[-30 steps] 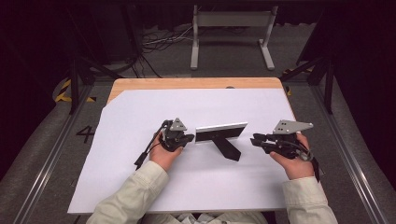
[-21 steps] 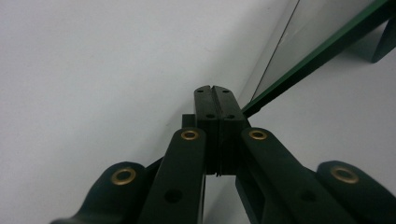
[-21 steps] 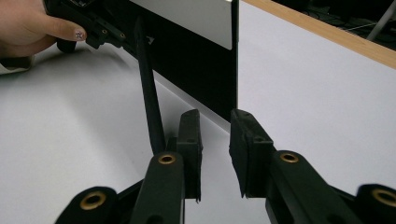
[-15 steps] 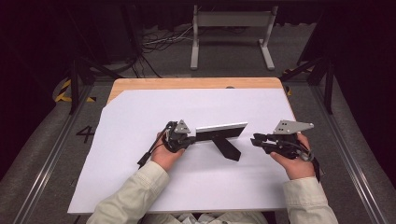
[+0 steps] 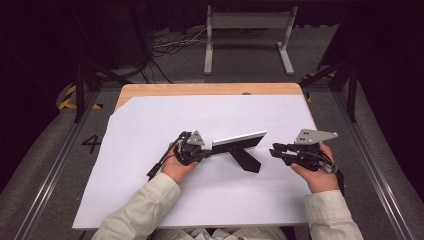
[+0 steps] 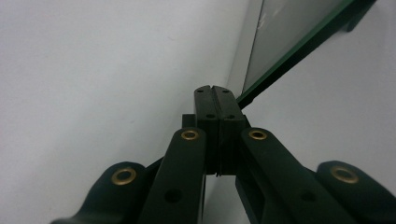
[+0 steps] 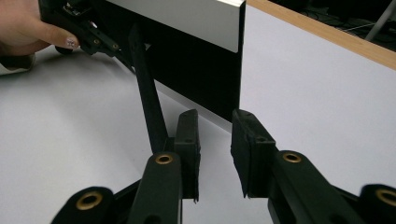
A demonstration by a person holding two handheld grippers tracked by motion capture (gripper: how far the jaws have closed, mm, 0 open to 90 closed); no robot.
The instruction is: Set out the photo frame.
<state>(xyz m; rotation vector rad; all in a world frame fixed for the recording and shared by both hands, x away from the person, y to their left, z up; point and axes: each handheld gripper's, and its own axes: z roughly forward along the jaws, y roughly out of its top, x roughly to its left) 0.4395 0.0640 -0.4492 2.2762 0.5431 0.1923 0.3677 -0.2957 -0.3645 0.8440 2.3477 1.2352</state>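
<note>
So far the left tool (image 5: 202, 150) is pressed together at the near end of the standing photo frame (image 5: 239, 142) (touching, seemingly). Just beyond the frame's far end, the right tool (image 5: 274, 150) has been spreading with nothing between its jaws, and the frame's stand (image 5: 246, 160) is already out on the desk (image 5: 150, 115).

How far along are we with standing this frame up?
Done: the frame stands upright on the white sheet, its back leg propped out. In hand: the left gripper, shut, sits at its left end. Left: probably drawing that gripper away; the right gripper is open, clear of the frame.
</note>
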